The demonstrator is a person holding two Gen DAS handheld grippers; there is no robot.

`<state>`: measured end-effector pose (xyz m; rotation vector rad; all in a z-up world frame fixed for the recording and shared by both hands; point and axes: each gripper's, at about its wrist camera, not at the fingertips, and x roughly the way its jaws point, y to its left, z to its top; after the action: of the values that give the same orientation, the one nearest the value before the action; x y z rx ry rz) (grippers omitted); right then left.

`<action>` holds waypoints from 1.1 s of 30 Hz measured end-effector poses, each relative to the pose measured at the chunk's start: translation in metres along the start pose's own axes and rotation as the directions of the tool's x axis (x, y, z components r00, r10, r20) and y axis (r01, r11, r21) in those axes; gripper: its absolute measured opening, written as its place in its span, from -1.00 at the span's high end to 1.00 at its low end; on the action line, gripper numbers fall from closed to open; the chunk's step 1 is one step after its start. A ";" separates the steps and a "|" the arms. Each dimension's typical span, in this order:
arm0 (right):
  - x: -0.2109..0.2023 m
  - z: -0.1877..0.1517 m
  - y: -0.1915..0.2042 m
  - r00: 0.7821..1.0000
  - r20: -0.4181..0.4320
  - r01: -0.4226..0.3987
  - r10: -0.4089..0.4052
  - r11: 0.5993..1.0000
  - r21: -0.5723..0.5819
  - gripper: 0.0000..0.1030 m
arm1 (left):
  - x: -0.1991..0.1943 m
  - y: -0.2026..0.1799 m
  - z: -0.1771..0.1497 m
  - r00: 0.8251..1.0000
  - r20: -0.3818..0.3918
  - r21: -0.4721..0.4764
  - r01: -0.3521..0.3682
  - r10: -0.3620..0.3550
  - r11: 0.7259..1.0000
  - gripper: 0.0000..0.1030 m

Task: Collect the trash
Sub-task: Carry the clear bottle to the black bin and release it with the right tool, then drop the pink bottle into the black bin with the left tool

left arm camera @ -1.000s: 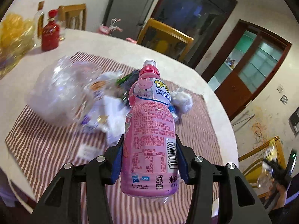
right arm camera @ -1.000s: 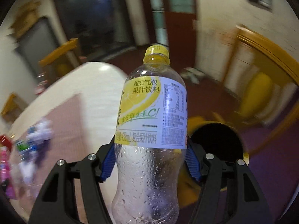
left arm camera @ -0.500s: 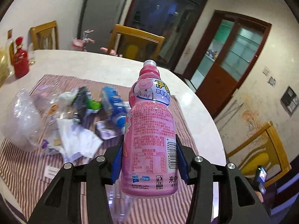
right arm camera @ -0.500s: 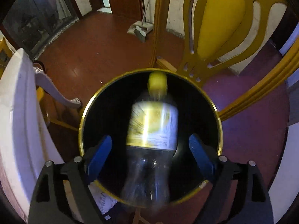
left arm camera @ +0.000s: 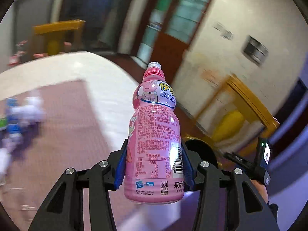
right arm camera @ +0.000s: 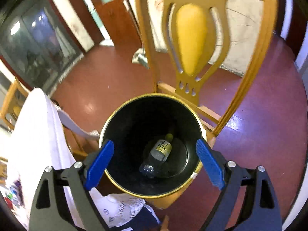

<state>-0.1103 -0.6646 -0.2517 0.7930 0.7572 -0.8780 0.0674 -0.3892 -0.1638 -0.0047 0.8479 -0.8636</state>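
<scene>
Left gripper (left arm camera: 154,165) clamps the pink bottle (left arm camera: 154,134) low on its body; right gripper (right arm camera: 154,165) hangs spread wide and empty above the bin (right arm camera: 192,177).

The pink bottle looks light, stiff and slick-labelled, so the straight lower body is the safest hold. A yellow-capped bottle (right arm camera: 160,150) lies in the bin beside the chair (right arm camera: 192,38); blurred litter (left arm camera: 19,115) sits on the table (left arm camera: 77,73) beyond.
</scene>
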 end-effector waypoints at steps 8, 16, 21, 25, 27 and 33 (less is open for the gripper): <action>-0.044 0.014 -0.038 0.993 0.114 -0.044 0.035 0.995 0.084 -0.70 | 0.146 -0.104 -0.039 0.953 -0.277 0.039 0.136 -0.120 0.990 0.07; -0.047 0.015 -0.045 0.990 0.134 -0.060 0.046 0.993 0.105 -0.71 | 0.250 -0.143 -0.081 0.861 -0.498 0.005 0.120 -0.102 0.993 0.07; -0.054 0.012 -0.050 0.990 0.133 -0.059 0.043 0.991 0.119 -0.71 | 0.264 -0.146 -0.087 0.817 -0.564 -0.032 0.126 -0.122 0.992 -0.26; -0.056 0.011 -0.045 0.990 0.132 -0.065 0.050 0.992 0.111 -0.71 | 0.245 -0.138 -0.072 0.867 -0.494 0.014 0.092 -0.073 0.996 -0.26; -0.059 0.010 -0.041 0.989 0.136 -0.068 0.054 0.993 0.101 -0.71 | 0.231 -0.130 -0.064 0.884 -0.460 -0.002 0.091 -0.082 0.996 -0.26; -0.073 0.003 -0.015 0.983 0.159 -0.104 0.094 0.993 0.057 -0.72 | 0.162 -0.105 -0.028 0.961 -0.269 -0.012 0.059 -0.060 0.998 -0.54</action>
<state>-0.1540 -0.6471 -0.1939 0.8026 0.5488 -0.8672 0.0363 -0.5590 -0.2547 0.0858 1.1093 -0.9321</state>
